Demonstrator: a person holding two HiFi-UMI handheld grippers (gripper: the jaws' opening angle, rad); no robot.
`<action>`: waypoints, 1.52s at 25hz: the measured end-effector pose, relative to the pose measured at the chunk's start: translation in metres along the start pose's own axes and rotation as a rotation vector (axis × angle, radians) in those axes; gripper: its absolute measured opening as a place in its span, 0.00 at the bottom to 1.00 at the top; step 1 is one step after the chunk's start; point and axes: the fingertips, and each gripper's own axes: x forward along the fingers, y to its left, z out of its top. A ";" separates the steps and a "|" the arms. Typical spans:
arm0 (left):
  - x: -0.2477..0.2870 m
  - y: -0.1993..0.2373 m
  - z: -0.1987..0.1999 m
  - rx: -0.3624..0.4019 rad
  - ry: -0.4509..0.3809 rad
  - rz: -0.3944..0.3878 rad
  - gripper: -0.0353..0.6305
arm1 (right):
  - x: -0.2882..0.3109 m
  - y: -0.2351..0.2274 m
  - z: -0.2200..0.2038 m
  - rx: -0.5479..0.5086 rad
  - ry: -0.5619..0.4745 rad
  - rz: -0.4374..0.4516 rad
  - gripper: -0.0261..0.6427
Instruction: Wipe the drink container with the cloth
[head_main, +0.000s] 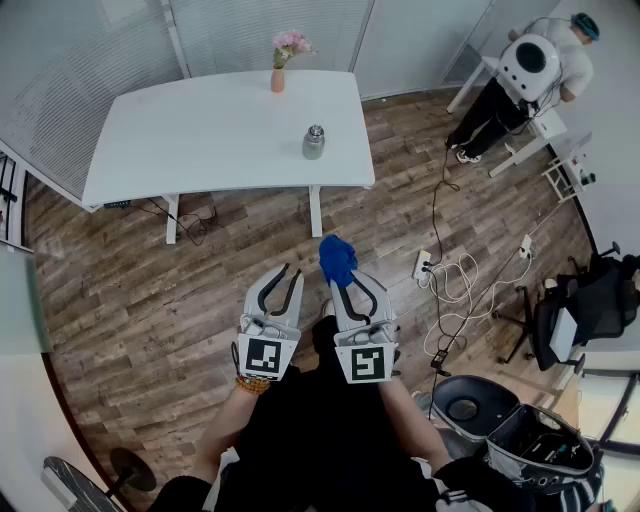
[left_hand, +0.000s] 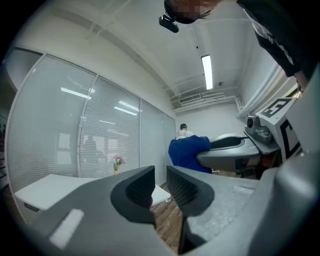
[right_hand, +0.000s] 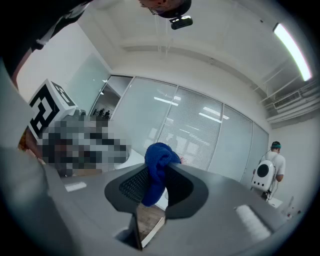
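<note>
a white rectangular tabletop bears a small pink vase of pink flowers near its far edge; white cables sprawl over the brown wood-plank floor at right

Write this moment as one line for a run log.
left gripper: open, empty | right gripper: shut on blue cloth | drink container: on white table, untouched | wiping: not started

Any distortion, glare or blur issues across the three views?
Head view: strong fisheye, the white table bows at its edges; lighting even, no blur. Left gripper view: dark vignette, ceiling light blown out, reflections on the glass wall. Right gripper view: same vignette; blue cloth reads clearly; light strip glares at upper right.
</note>
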 end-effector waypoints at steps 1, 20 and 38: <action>0.013 -0.004 0.000 0.004 0.004 0.001 0.30 | 0.004 -0.012 -0.005 0.002 -0.009 0.005 0.19; 0.199 -0.001 -0.023 -0.044 0.065 0.146 0.24 | 0.115 -0.190 -0.086 0.224 -0.058 0.200 0.20; 0.319 0.142 -0.127 -0.113 0.192 0.055 0.20 | 0.283 -0.195 -0.174 0.878 0.269 0.440 0.20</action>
